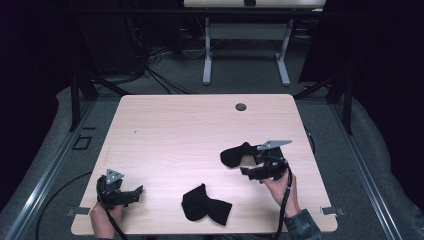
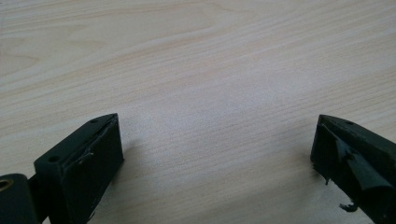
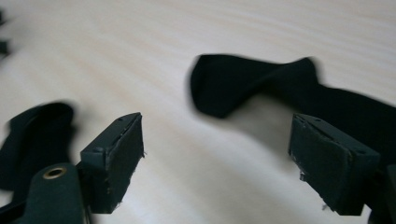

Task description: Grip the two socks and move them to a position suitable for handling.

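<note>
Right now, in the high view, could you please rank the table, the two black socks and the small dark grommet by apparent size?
1. The table, by far the largest.
2. The sock near the front edge.
3. The sock by the right gripper, which looks somewhat smaller, though the right gripper may hide part of it.
4. The grommet, the smallest.

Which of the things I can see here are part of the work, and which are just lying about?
Part of the work:
- black fabric sock beside the right tool, whose jaws stand open with nothing between them
- second black fabric sock near the front edge
- left tool, open over bare wood

Just there:
- pale wooden table
- small dark round cable port
- white-legged table behind
</note>
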`<state>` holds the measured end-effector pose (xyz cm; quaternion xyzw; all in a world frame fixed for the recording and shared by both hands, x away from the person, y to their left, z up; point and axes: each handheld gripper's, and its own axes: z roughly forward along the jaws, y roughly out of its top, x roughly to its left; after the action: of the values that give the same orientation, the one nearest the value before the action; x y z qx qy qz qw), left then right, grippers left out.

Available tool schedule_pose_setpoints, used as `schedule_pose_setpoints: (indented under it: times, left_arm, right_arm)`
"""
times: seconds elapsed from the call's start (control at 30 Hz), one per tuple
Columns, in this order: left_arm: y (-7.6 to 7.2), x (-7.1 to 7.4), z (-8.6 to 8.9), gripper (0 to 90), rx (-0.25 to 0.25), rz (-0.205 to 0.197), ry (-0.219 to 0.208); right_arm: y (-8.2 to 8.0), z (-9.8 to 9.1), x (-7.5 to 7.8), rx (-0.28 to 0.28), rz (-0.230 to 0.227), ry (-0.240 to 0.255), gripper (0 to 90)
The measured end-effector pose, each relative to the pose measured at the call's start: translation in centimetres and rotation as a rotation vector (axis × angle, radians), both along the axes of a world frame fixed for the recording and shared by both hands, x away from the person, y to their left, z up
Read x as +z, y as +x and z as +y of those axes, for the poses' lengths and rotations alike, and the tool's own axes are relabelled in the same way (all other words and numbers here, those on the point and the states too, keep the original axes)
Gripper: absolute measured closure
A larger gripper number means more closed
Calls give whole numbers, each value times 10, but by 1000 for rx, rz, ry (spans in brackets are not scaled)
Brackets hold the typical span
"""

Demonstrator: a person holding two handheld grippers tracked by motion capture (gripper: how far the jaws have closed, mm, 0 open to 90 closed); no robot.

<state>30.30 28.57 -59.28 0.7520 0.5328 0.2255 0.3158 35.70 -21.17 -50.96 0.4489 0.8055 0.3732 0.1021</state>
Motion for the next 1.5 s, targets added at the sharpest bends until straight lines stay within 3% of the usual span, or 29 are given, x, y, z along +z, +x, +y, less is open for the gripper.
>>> schedule_pose_setpoints:
  times: [0.1,0.23,0.37,0.43,0.5,0.53,0.57,0.6,0.73,0.87,1.07,1.33,1.5]
  left_arm:
    - [0,0,0,21,0,0,1]
    - [0,0,0,21,0,0,1]
    - [0,0,0,21,-1,0,2]
    - [0,0,0,21,-1,0,2]
    - [0,0,0,21,-1,-1,3]
    - [0,0,0,21,-1,-1,3]
    - [0,0,0,21,0,-2,4]
    - [0,0,0,21,-1,-4,5]
    - [0,0,0,21,-1,-3,4]
    - [-1,0,-1,21,-1,-4,6]
    - [-1,0,-1,21,-1,-4,6]
    - [-1,0,-1,21,-2,-4,6]
    - [-1,0,-1,21,-2,-4,6]
  right_arm:
    - [21,-12,-4,-57,9,-4,162]
    - [46,-15,-18,-80,77,-4,153]
    - [60,-13,-27,-91,126,50,161]
    - [66,-11,-33,-107,154,34,220]
    - [71,-10,-41,-132,196,-3,362]
    - [71,-10,-41,-132,196,-3,362]
    - [73,-9,-47,-120,232,-24,444]
    - [72,-9,-50,-129,235,-32,471]
    - [70,-12,-51,-146,221,-28,666]
    - [69,-16,-55,-148,210,-1,800]
    - [62,-15,-52,-131,196,28,840]
    - [40,12,-12,-37,78,123,843]
    - [33,35,2,11,69,145,838]
